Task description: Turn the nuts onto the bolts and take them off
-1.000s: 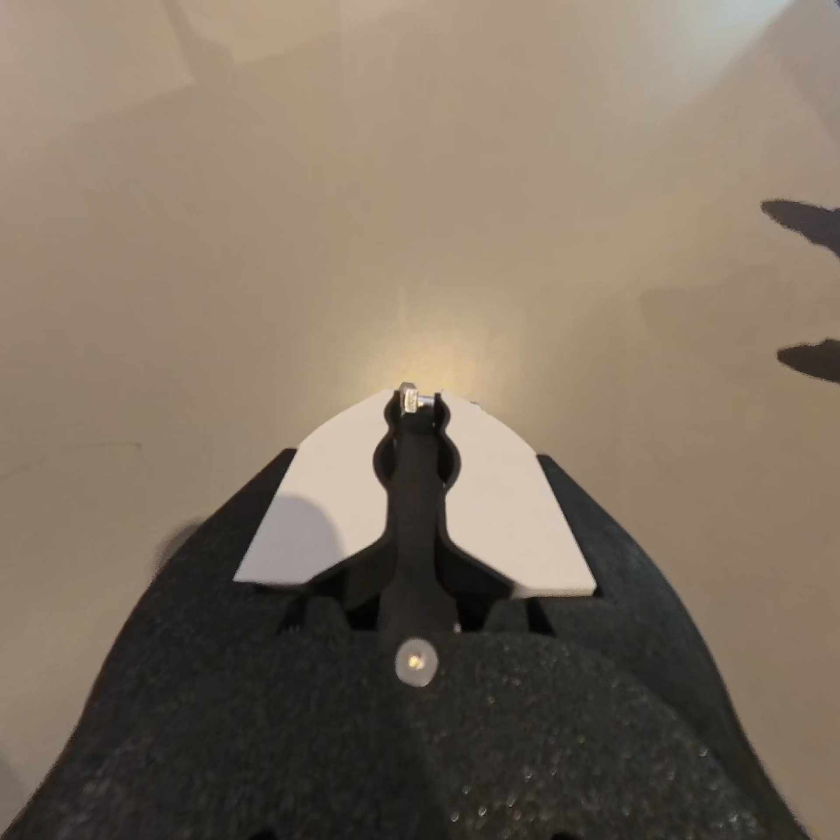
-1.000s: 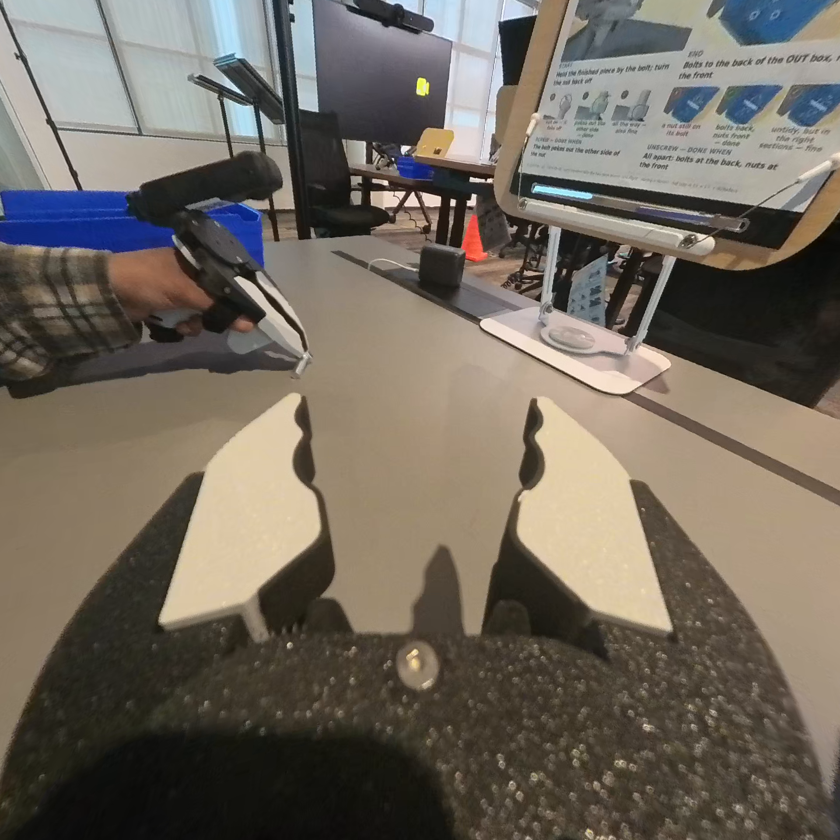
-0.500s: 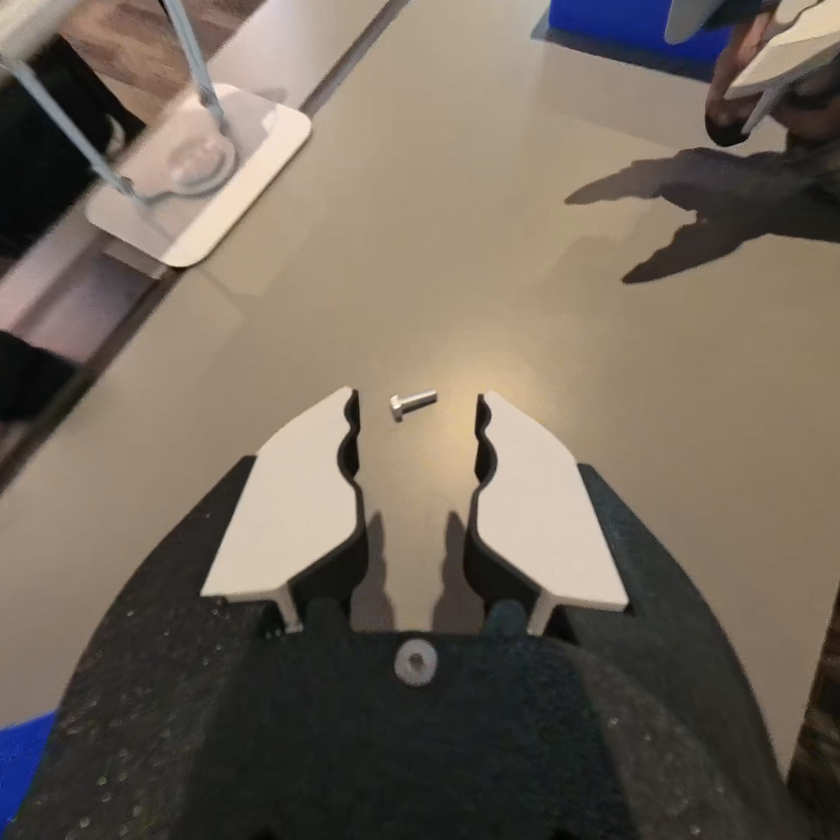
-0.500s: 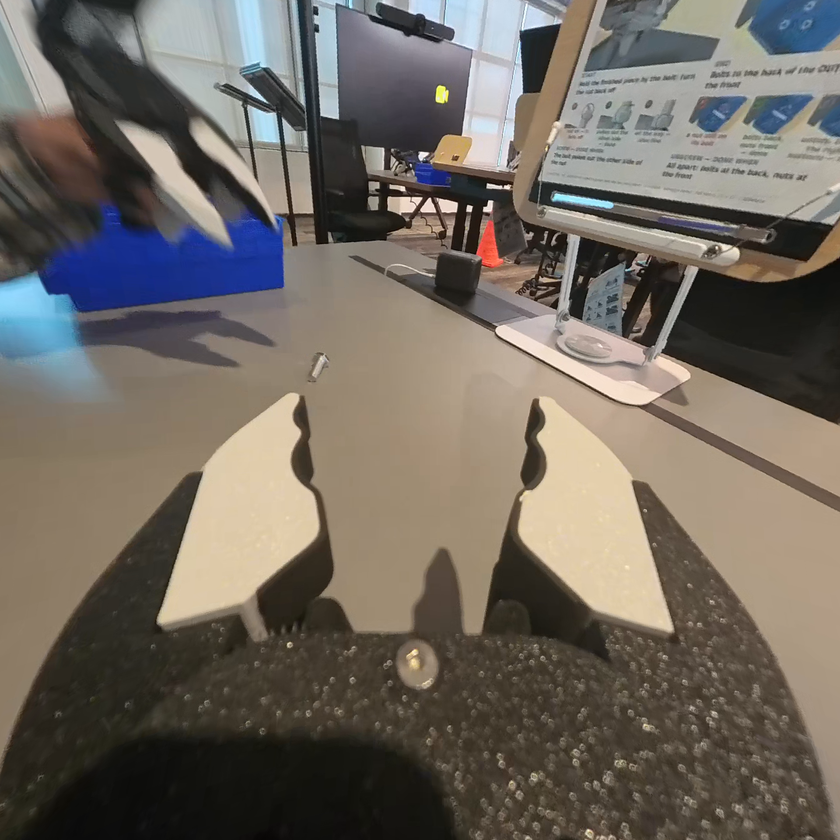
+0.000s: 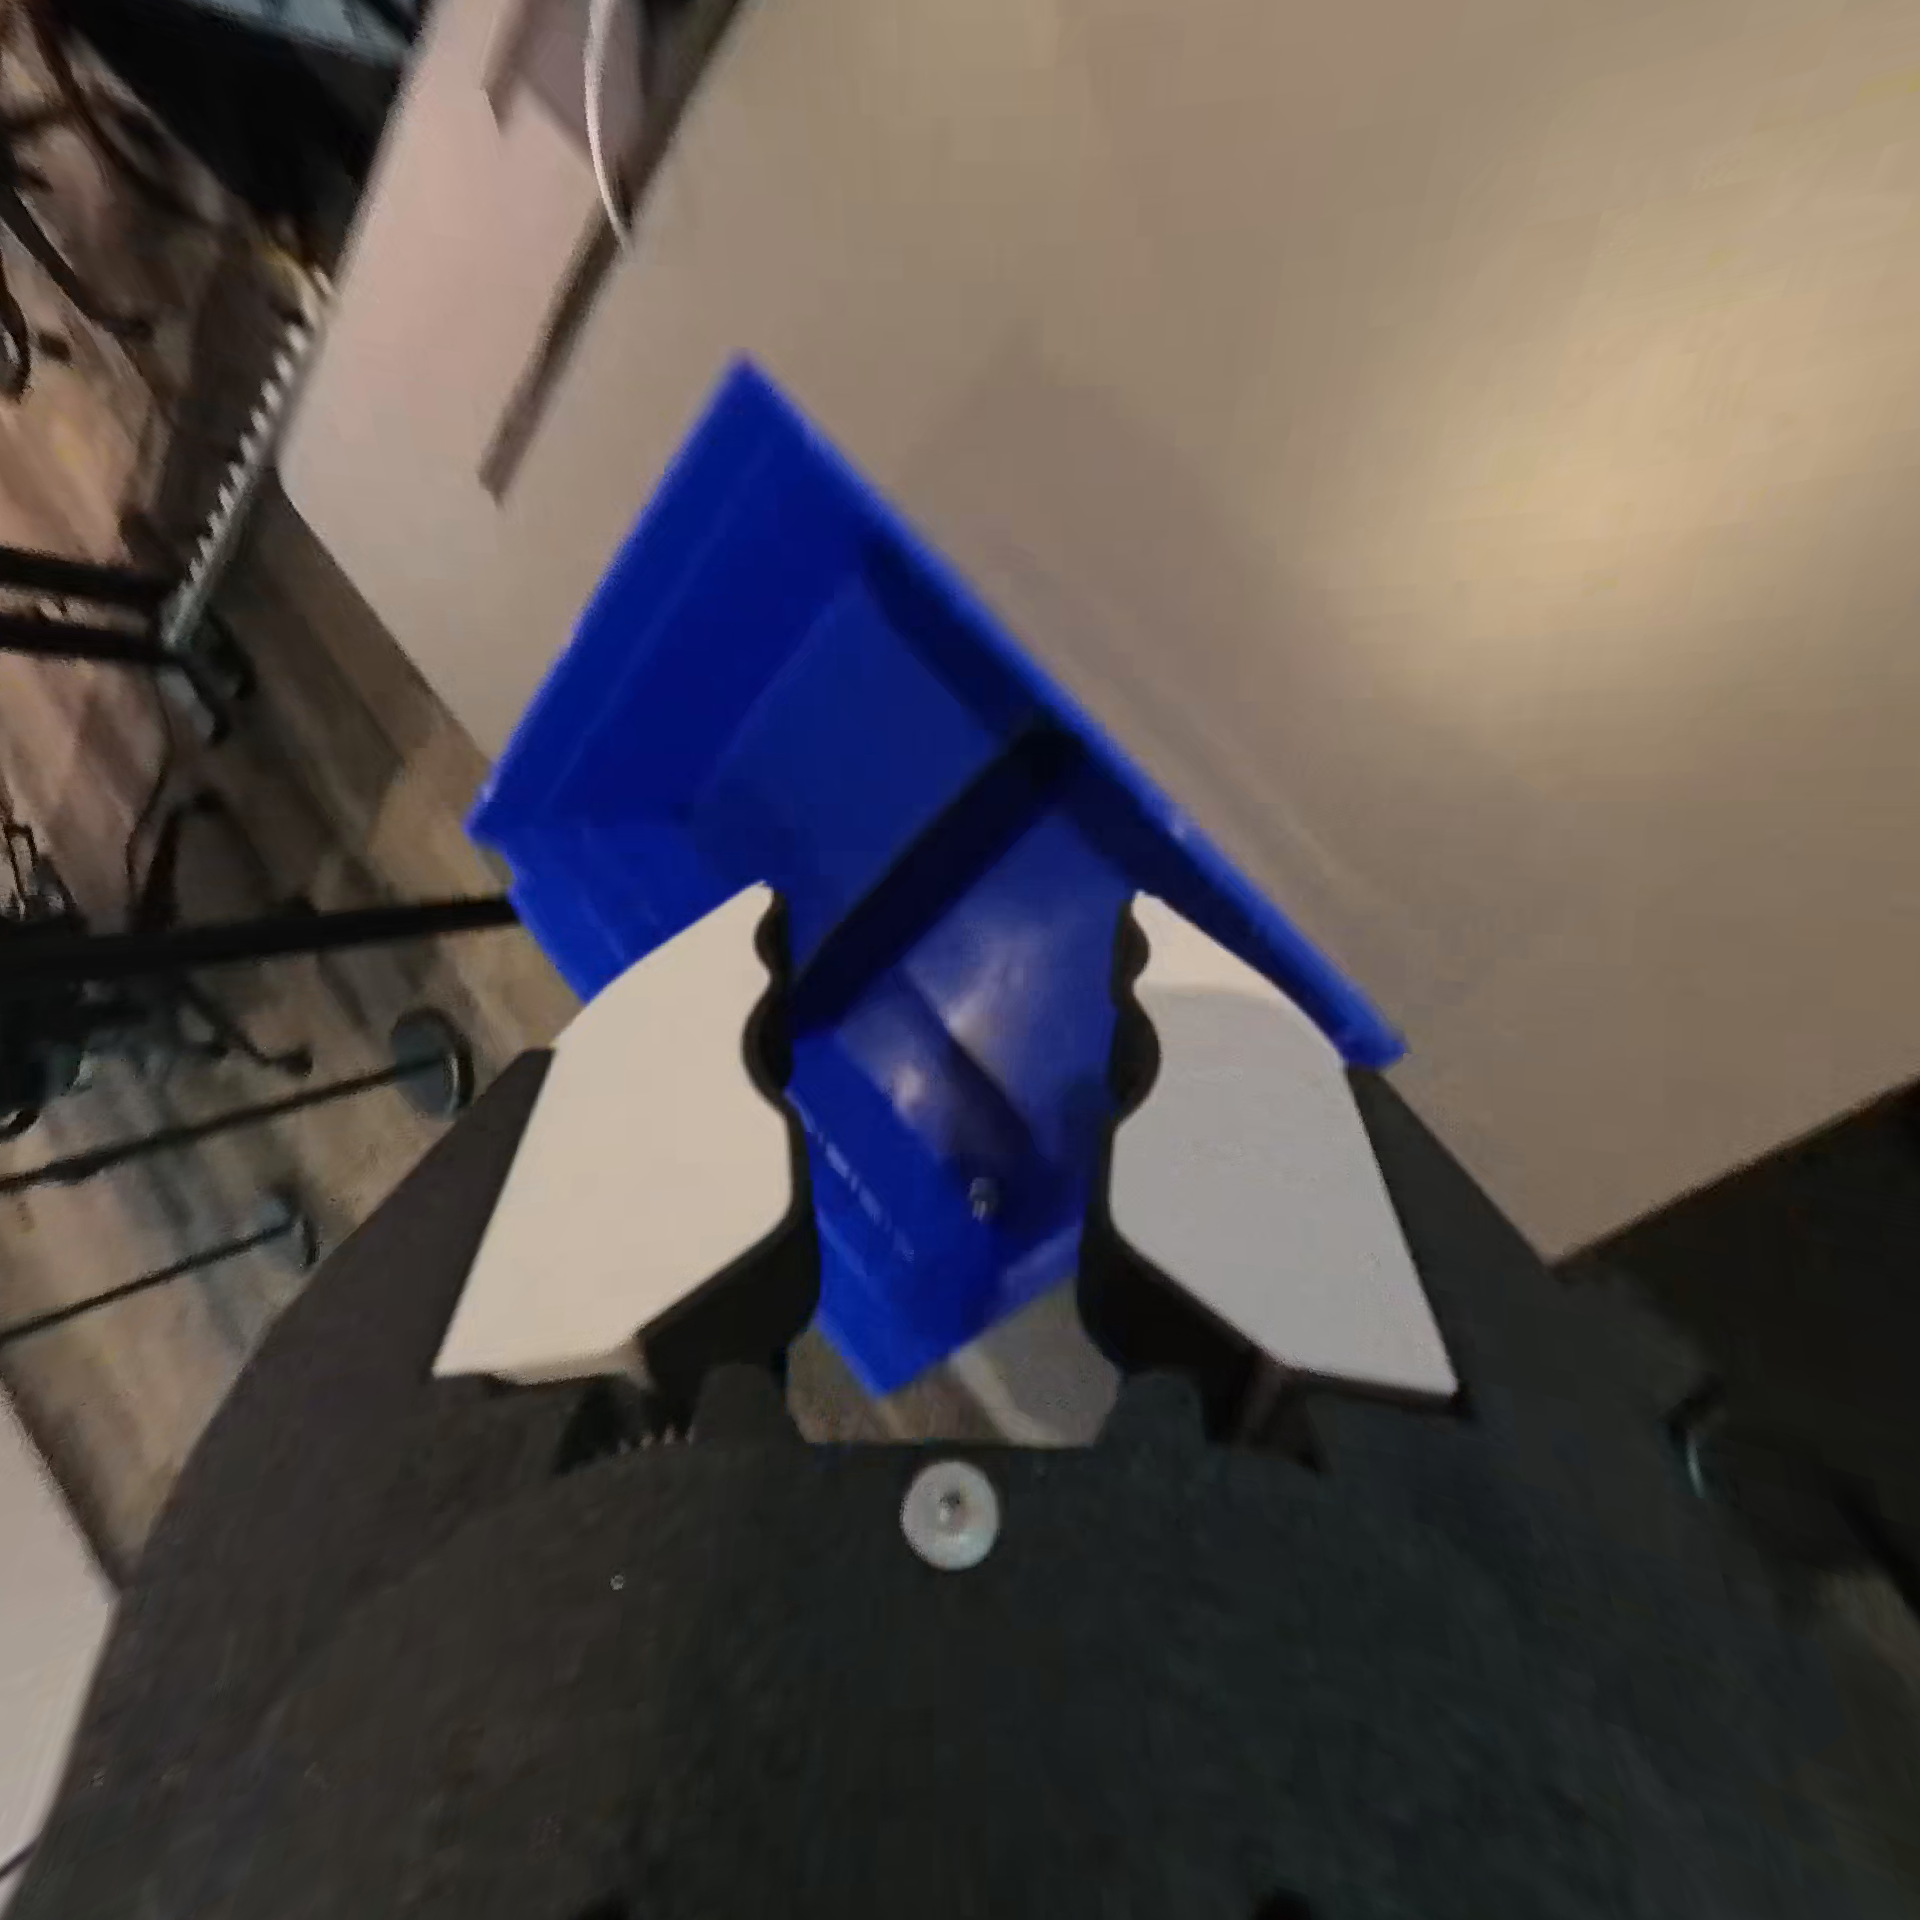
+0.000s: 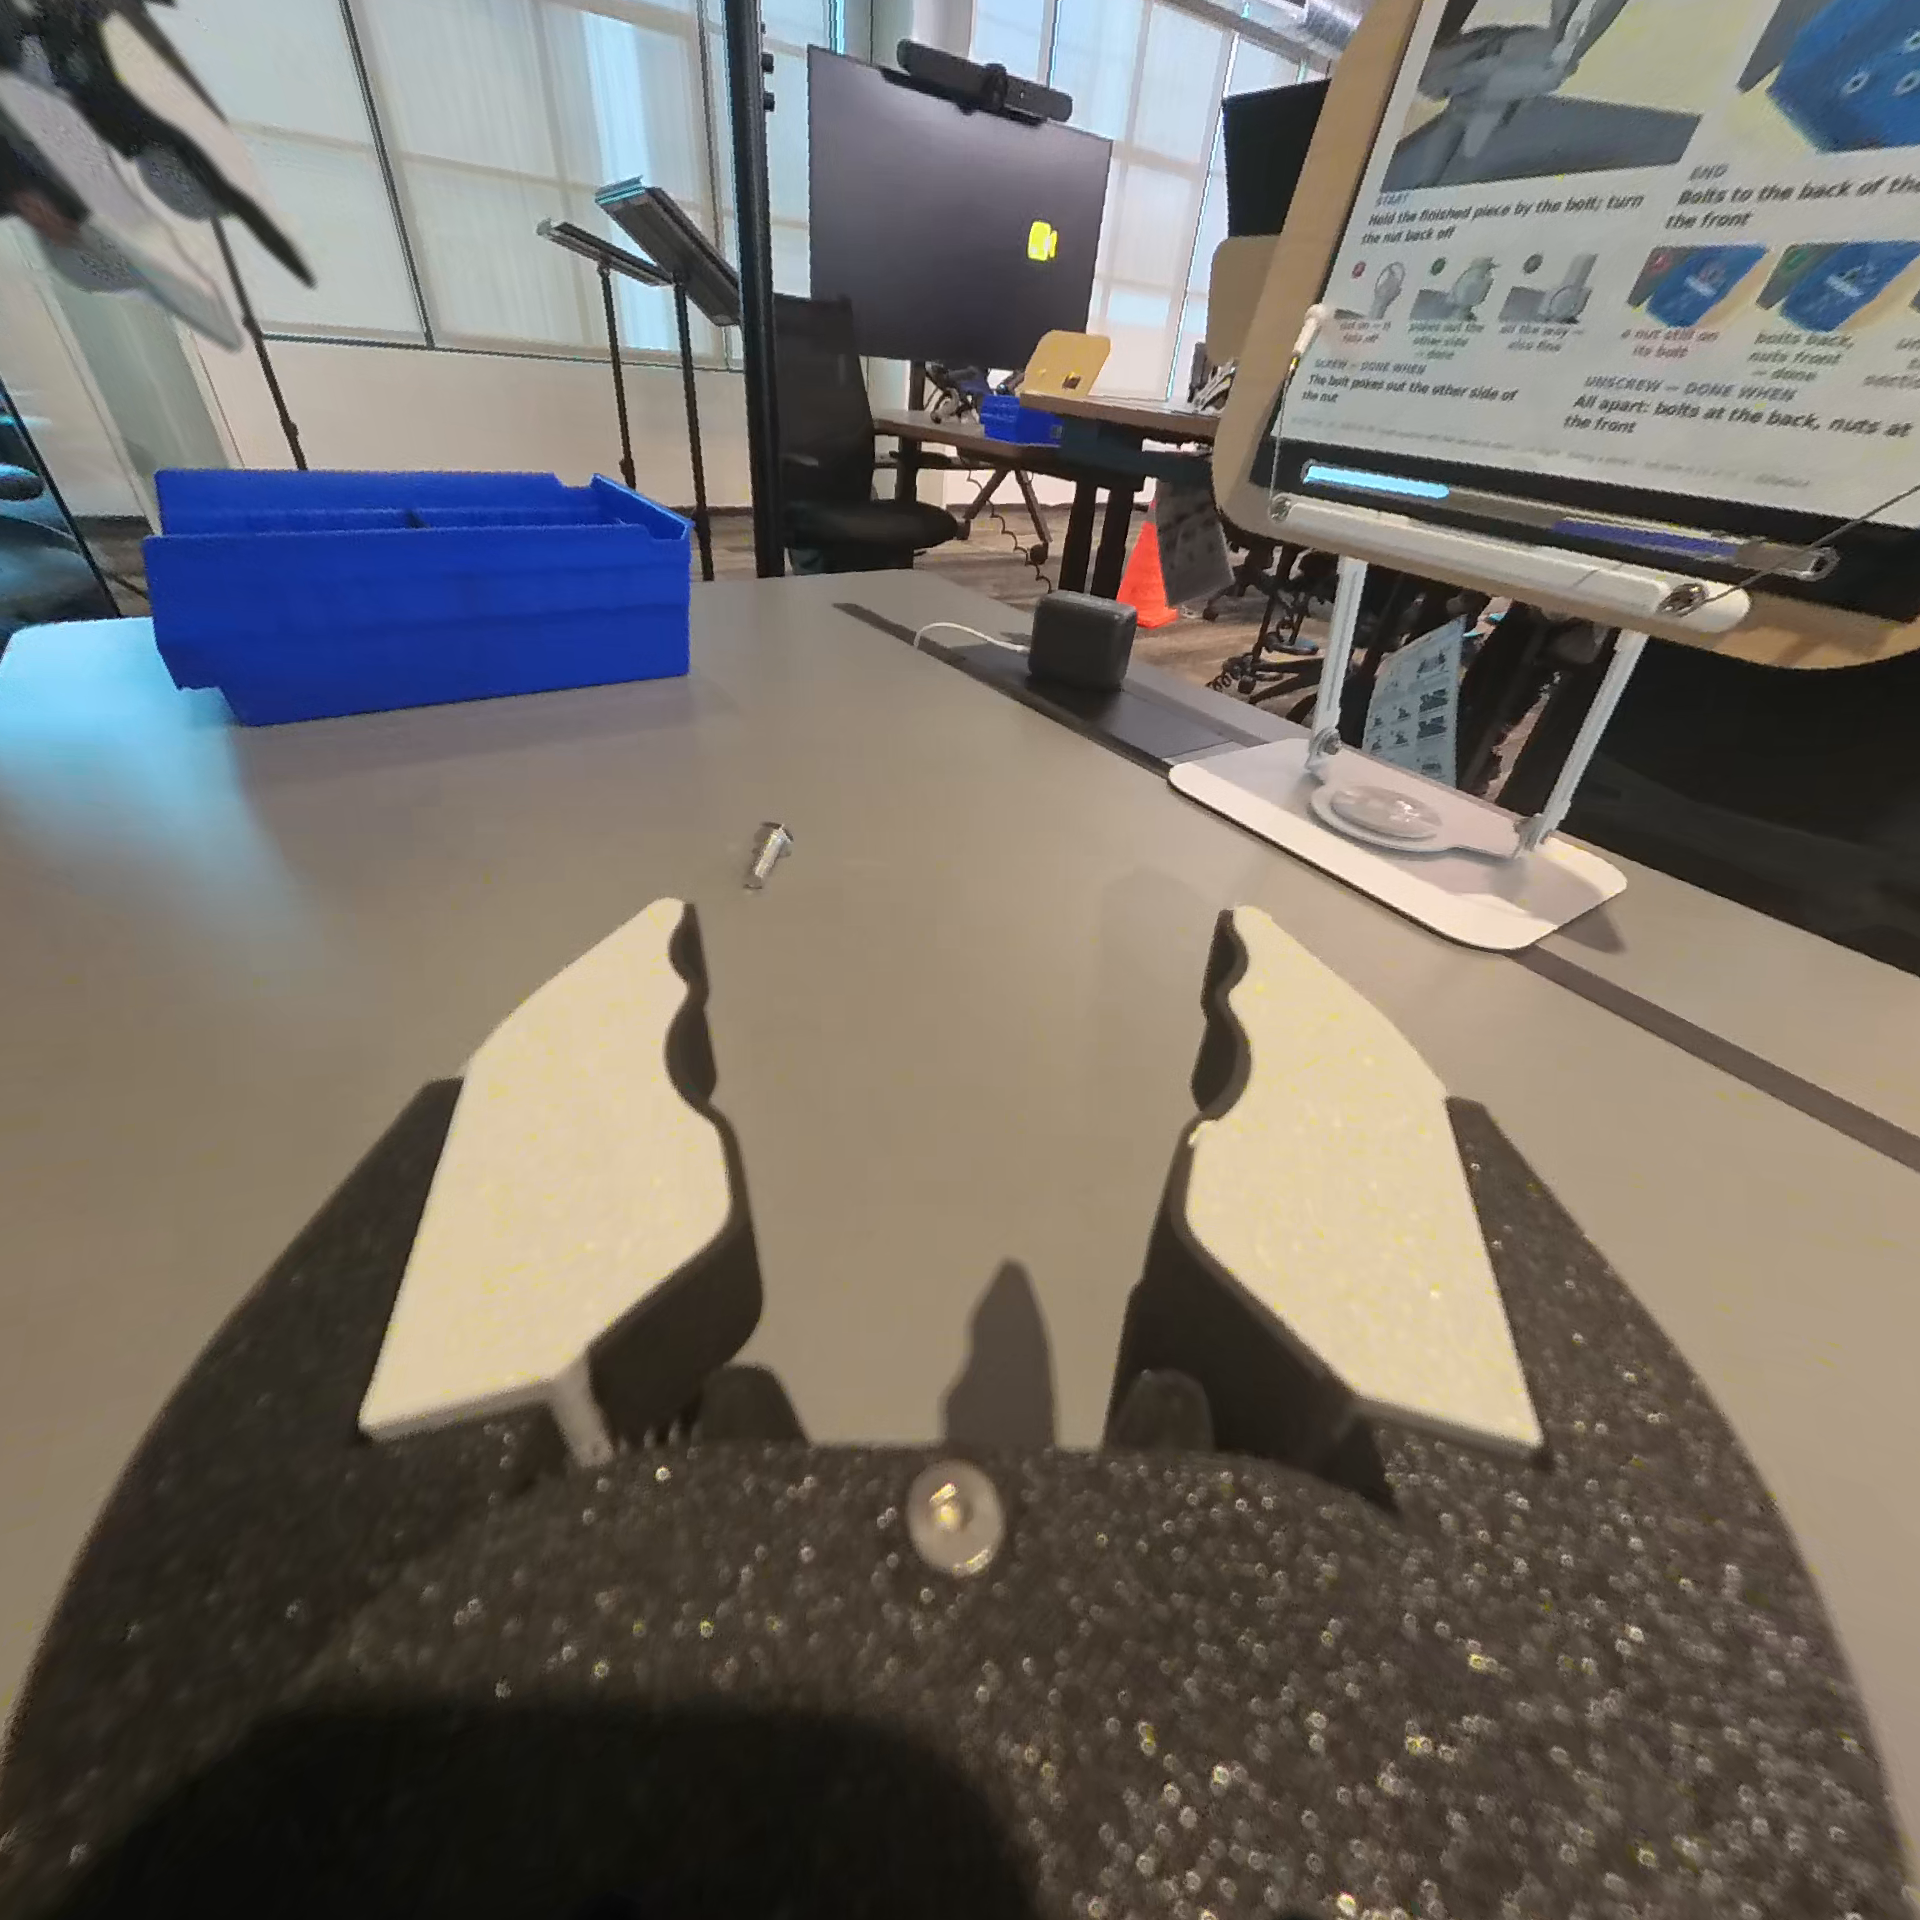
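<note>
Your right tool (image 6: 956, 940) hangs low over the grey surface (image 6: 935, 1039), its two white fingers (image 6: 582, 1132) spread wide with nothing between them. A single silver bolt (image 6: 767, 852) lies flat on the surface just ahead of the left fingertip, apart from it and touching neither finger. No nut can be made out in either view.

Farther back on the left, a blue bin (image 6: 416, 587) sits on the surface near its far edge, with dividers inside. In the right wrist view your left tool (image 6: 114, 208) shows only as a blurred shape high in the upper left corner, well above the bin.

The left wrist view is smeared by motion. There your left tool (image 5: 951, 914) is spread open and empty, looking down into the blue bin (image 5: 665, 727). A dark divider (image 5: 925, 862) crosses the bin between the fingertips, and a small metal speck (image 5: 979, 1195) lies in the near compartment; the blur leaves it too unclear to tell whether it is a bolt or a nut.

To the right on the surface stands a white stand (image 6: 1455, 831) carrying a tilted instruction board (image 6: 1621, 270). A small dark box (image 6: 1081, 639) with a white cable (image 6: 956, 632) rests on a dark strip behind the bolt.
</note>
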Demonstrator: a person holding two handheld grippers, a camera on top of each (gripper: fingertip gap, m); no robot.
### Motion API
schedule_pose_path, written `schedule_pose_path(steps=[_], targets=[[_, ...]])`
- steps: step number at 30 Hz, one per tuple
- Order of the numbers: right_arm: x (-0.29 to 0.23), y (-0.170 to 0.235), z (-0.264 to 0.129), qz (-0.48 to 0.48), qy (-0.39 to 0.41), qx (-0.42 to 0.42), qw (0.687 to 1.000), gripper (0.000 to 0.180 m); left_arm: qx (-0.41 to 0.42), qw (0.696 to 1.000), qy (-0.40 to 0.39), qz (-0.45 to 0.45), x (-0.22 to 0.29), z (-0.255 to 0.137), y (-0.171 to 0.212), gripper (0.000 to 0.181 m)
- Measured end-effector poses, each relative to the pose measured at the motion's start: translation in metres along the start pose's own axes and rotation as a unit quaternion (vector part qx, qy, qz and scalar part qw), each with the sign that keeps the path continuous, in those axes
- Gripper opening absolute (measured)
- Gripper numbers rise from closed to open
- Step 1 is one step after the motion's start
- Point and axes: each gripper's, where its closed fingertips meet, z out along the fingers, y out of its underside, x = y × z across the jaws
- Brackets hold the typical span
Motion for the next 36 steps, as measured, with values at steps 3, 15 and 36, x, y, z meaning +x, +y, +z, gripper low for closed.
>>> schedule_pose_path(steps=[3,15,36], targets=[[0.000,0.003,0.002,0.002,0.000,-0.004,1.000,0.091,-0.082,0.996,0.017,0.028,-0.005,0.008,0.051,0.056],[0.004,0.010,0.003,0.009,0.003,-0.011,1.000,0.091,-0.273,0.956,0.110,-0.010,0.002,0.061,0.154,0.041],[0.000,0.003,0.001,-0.003,0.001,-0.003,1.000,0.089,-0.401,0.880,0.112,-0.229,0.018,0.096,0.205,0.017]])
